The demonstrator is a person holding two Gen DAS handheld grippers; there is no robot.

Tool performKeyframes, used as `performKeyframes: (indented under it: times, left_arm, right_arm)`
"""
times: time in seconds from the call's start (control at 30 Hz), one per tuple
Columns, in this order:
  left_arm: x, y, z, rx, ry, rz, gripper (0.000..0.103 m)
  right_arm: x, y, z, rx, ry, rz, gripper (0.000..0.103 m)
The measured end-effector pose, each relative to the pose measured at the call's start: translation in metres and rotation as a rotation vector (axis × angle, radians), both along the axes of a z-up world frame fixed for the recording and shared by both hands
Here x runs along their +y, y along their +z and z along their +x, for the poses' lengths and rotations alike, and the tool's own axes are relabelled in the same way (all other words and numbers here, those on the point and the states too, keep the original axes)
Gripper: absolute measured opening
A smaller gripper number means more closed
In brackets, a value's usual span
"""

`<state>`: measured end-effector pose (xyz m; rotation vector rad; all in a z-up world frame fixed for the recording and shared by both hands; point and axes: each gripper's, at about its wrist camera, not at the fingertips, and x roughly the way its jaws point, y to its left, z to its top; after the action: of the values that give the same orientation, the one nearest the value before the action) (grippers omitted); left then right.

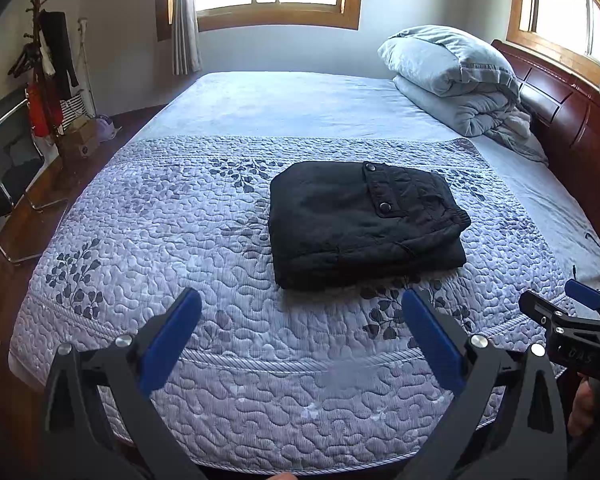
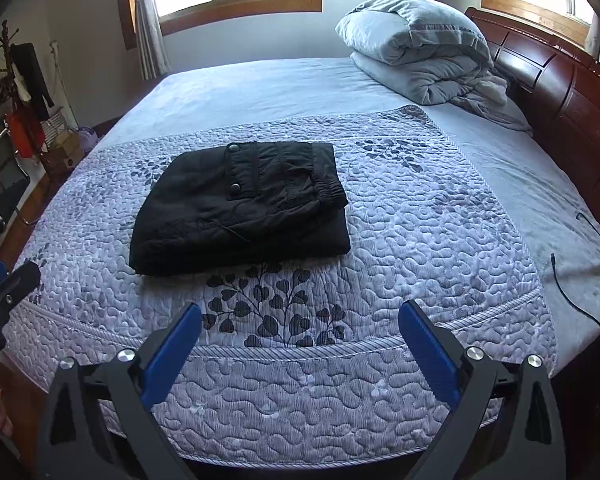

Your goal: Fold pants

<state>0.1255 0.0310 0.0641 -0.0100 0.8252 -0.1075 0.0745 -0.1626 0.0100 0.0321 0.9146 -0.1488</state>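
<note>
Quilted bedspread [image 1: 180,240] bears folded black pants [image 1: 360,224]; no legible writing.

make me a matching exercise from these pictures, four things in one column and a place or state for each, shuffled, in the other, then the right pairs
Things
1. black pants
2. grey duvet
3. black cable
4. left claw

Places or states
A. bundled up near the wooden headboard
B. open and empty, above the near edge of the quilt
C. folded into a compact stack on the quilt
D. lying loose on the plain sheet beside the quilt

Pairs: 1-C, 2-A, 3-D, 4-B
</note>
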Motion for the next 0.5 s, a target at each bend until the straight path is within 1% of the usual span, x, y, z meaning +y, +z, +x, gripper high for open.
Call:
performKeyframes:
  times: [0.33,0.5]
  left_arm:
    - [-0.001,-0.0052,0.0026,0.01,-0.008,0.006,0.1]
    - [0.0004,-0.0074,0.0043,0.024,-0.019,-0.018,0.1]
  right_arm:
    - [0.0007,-0.0036,0.0014,0.003,0.005,-0.004,0.099]
    - [0.0015,-0.0047,0.0015,0.006,0.009,-0.01,0.099]
